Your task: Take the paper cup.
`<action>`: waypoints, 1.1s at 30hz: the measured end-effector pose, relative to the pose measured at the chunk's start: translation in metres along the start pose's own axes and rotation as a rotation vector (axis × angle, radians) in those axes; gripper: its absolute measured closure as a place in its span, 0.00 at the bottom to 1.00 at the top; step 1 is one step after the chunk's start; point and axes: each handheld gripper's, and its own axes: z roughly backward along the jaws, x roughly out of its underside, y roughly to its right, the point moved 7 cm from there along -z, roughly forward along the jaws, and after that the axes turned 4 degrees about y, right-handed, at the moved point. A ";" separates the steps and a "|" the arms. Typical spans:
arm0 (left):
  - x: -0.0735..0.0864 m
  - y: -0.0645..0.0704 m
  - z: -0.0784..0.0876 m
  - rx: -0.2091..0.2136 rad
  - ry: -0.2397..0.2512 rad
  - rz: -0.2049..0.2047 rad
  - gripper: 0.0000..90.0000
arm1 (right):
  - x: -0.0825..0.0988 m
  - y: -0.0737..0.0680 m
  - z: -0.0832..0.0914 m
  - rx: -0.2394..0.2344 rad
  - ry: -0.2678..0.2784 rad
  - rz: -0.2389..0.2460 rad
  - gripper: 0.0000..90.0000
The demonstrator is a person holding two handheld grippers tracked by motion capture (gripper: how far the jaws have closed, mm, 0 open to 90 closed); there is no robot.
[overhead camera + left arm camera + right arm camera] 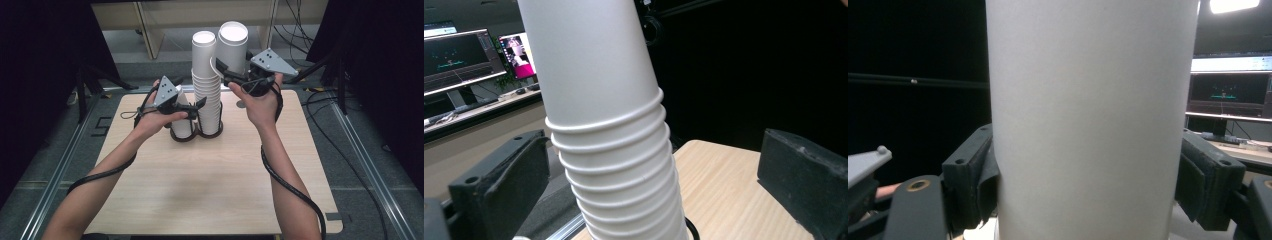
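Observation:
A tall stack of white paper cups (pixel 206 85) stands rims-down in a black ring holder (pixel 210 134) at the table's far middle. A single short cup (pixel 183 125) sits in the holder's left ring. My left gripper (pixel 199 107) is open by the lower part of the stack. In the left gripper view the stack (pixel 614 150) rises between the wide jaws and touches neither pad. My right gripper (pixel 229 75) is shut on a separate white cup (pixel 232 45), held up beside the stack's top. Its pads (pixel 980 185) press both sides of the cup (pixel 1088 115).
The wooden table (pixel 210 185) runs toward me under both forearms. Metal rails (pixel 360 150) line the floor at both sides. A pale shelf unit (pixel 150 25) and cables (pixel 300 20) lie behind the table. Black curtains (pixel 45 75) stand left and right. Monitors (pixel 459 57) glow on a distant desk.

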 end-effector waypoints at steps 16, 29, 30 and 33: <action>0.008 0.012 0.024 0.017 0.007 0.005 0.00 | 0.023 -0.008 0.014 -0.013 -0.030 0.001 0.25; 0.020 0.025 0.038 0.041 0.000 0.029 0.00 | 0.041 -0.018 0.030 -0.023 -0.067 0.004 0.25; 0.021 0.025 0.039 0.043 -0.001 0.031 0.00 | 0.043 -0.019 0.030 -0.027 -0.068 0.004 0.25; 0.023 0.027 0.042 0.044 0.006 0.036 0.00 | 0.049 -0.020 0.034 -0.027 -0.084 -0.002 0.25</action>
